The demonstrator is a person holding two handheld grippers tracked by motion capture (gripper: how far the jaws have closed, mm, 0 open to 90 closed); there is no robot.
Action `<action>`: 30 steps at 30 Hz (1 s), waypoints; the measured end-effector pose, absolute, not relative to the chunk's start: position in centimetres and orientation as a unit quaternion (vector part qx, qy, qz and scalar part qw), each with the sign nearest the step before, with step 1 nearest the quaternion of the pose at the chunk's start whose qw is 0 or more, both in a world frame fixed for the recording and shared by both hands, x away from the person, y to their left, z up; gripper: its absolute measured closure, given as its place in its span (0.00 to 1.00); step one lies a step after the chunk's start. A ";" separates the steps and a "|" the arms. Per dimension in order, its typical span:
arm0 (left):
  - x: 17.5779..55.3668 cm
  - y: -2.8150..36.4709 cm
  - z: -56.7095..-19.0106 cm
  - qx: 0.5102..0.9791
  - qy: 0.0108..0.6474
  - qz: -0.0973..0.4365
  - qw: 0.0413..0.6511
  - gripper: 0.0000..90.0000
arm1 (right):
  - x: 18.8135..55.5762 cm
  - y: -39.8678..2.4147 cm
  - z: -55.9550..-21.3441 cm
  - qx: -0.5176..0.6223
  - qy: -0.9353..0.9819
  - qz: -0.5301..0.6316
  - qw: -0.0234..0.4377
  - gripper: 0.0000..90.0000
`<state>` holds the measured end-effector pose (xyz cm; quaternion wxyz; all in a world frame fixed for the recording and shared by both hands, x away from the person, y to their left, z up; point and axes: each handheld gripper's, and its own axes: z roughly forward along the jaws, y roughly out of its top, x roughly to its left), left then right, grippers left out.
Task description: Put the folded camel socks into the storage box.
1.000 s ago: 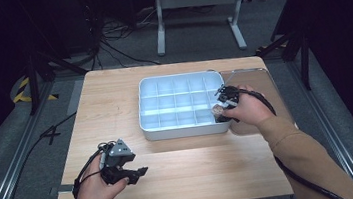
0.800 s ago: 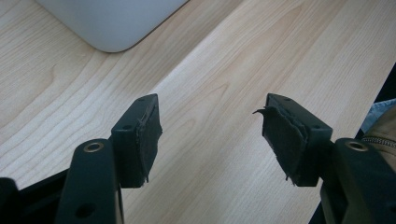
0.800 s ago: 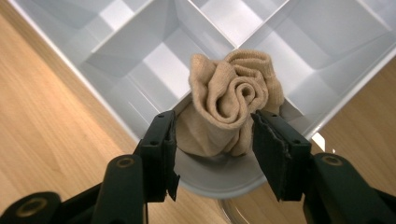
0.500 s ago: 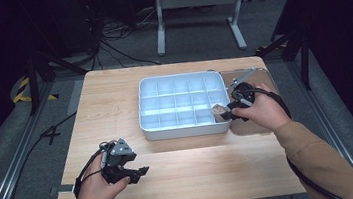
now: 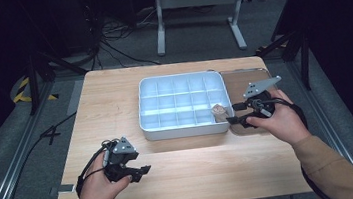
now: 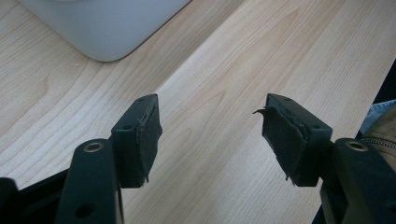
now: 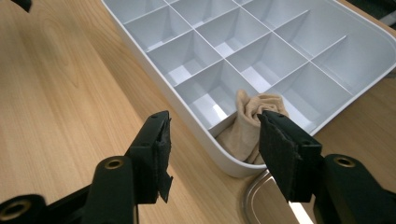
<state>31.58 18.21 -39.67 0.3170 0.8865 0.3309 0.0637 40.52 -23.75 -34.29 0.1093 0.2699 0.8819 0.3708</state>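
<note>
A white tray (image 5: 183, 131) of several compartments sits mid-table. A crumpled beige cloth (image 5: 219, 111) stands in its front right corner compartment, seen close in the right gripper view as the cloth (image 7: 252, 122) inside the tray (image 7: 299, 88). My right gripper (image 5: 235, 114) hovers just off that corner, right of the tray. Its jaws have just been opening and stand open (image 7: 217, 135), the pads touching nothing. My left gripper (image 5: 141, 170) rests low over bare wood near the front left, open (image 6: 210, 126) and holding nothing.
A shallow tray with a metal rim (image 5: 242, 79) lies against the white tray's right side, and its rim (image 7: 261, 198) shows under my right gripper. The white tray's corner (image 6: 107, 28) lies ahead of my left gripper. Bare wood spans the front of the table.
My right gripper has drawn back to the right and upward out of the tray's corner compartment, its jaws wider, leaving the beige cloth standing there. The left hand has stayed still.
</note>
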 end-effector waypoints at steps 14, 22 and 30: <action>31.6 18.2 -39.7 0.889 0.328 0.055 0.316 0.42 | 36.4 -23.4 -36.4 0.233 0.882 0.395 0.109 0.47; 31.6 18.1 -39.7 0.890 0.327 0.053 0.312 0.42 | 34.7 -22.4 -39.1 0.224 0.882 0.405 0.090 0.47; 31.6 18.0 -40.0 0.893 0.325 0.053 0.307 0.42 | 34.3 -22.3 -42.1 0.233 0.869 0.429 0.081 0.46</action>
